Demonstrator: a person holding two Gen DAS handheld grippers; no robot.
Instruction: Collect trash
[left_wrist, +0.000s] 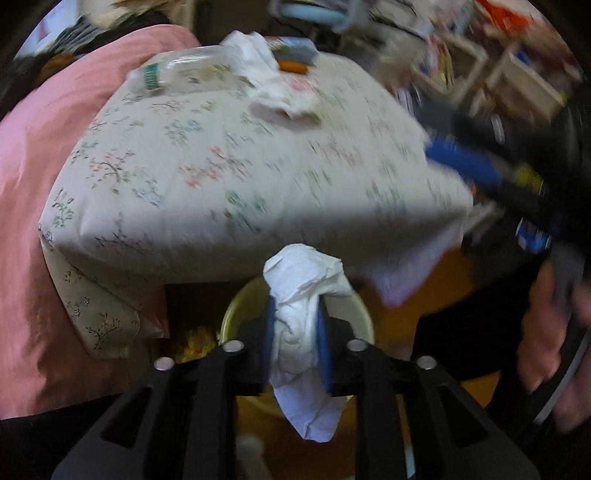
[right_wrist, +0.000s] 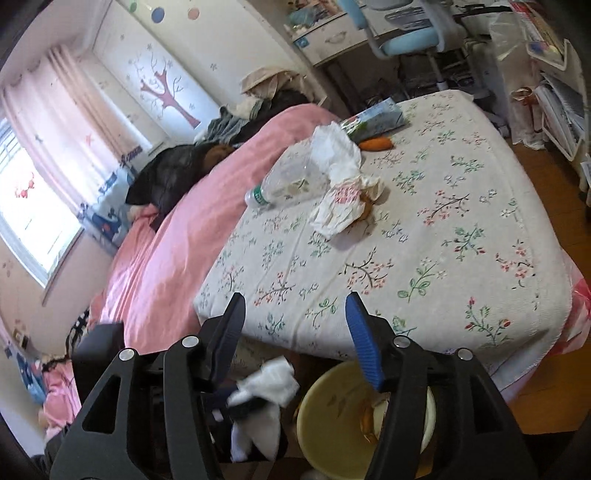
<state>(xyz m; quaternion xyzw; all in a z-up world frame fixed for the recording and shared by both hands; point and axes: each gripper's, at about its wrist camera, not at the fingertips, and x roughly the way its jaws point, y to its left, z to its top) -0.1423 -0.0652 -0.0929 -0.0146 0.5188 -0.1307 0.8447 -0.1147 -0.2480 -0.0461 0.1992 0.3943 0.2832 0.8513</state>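
Bedroom w/ floral-sheeted bed (right_wrist: 424, 236) and wood floor (right_wrist: 546, 391). Tissue wad (left_wrist: 301, 325) is shown between left gripper (left_wrist: 297, 339) fingers, grip uncertain, above yellow bin (right_wrist: 332, 417). Right gripper (right_wrist: 295, 336) is spread, nothing held. Bottle (right_wrist: 284, 181) and wrappers (right_wrist: 340, 192) are left on bed.

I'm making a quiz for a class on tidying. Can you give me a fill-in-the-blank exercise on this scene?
1. The left hand-held gripper has a crumpled white ____ between its fingers.
2. Below it stands a yellow ____.
3. The clear plastic bottle lies on the ____.
4. The right hand-held gripper holds ____.

Missing words: tissue; bin; bed; nothing
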